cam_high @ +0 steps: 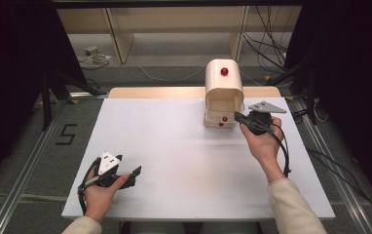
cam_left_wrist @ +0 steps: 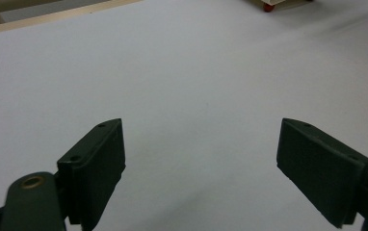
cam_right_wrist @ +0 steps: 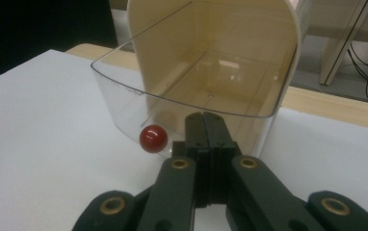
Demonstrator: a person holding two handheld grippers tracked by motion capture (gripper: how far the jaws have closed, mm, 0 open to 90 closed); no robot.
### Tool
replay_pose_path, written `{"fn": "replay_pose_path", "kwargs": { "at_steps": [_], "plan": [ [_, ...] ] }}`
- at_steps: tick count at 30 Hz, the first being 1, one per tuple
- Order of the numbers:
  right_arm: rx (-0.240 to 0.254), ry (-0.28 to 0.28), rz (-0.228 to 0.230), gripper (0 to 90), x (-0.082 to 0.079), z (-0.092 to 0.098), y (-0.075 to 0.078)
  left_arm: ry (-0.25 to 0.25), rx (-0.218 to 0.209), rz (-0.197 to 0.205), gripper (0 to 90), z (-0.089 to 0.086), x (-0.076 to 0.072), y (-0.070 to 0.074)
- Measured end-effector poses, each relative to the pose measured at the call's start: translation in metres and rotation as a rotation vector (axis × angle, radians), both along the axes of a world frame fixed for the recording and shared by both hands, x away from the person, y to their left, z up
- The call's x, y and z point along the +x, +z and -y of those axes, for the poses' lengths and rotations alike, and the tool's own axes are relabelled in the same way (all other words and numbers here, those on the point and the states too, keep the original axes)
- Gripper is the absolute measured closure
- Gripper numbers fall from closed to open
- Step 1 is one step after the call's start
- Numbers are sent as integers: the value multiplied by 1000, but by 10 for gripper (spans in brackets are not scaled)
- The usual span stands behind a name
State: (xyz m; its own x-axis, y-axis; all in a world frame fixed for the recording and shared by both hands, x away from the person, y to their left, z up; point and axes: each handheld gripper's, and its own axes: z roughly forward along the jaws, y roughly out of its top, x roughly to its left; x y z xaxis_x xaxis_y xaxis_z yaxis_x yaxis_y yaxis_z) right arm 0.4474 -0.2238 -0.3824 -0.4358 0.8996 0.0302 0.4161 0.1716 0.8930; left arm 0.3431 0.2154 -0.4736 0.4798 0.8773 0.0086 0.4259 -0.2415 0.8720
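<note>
A white table [cam_high: 174, 146] filled the middle of the high view, its pale wooden edge [cam_high: 155, 92] showing along the far side. At upper right of centre stood a cream bread-bin-like box [cam_high: 224, 87] with a rounded top, a red knob [cam_high: 224, 71] on its hood and a clear front drawer [cam_right_wrist: 138, 103] carrying its own red knob [cam_right_wrist: 153, 138]. The right gripper [cam_high: 245, 119] sat just right of the box's base, jaws clenched together with nothing visible between them, tips right against the clear front beside the lower knob. At lower left, the left gripper [cam_high: 134, 173] rested with jaws spread wide, holding nothing.
</note>
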Motion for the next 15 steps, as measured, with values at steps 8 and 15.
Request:
{"fn": "replay_pose_path", "kwargs": {
  "at_steps": [8,15],
  "plan": [
    [0,-1,1,900,1,0,0,1,0,0,169,0,0,0],
    [1,-3,0,900,1,0,0,1,0,0,169,0,0,0]
  ]
}}
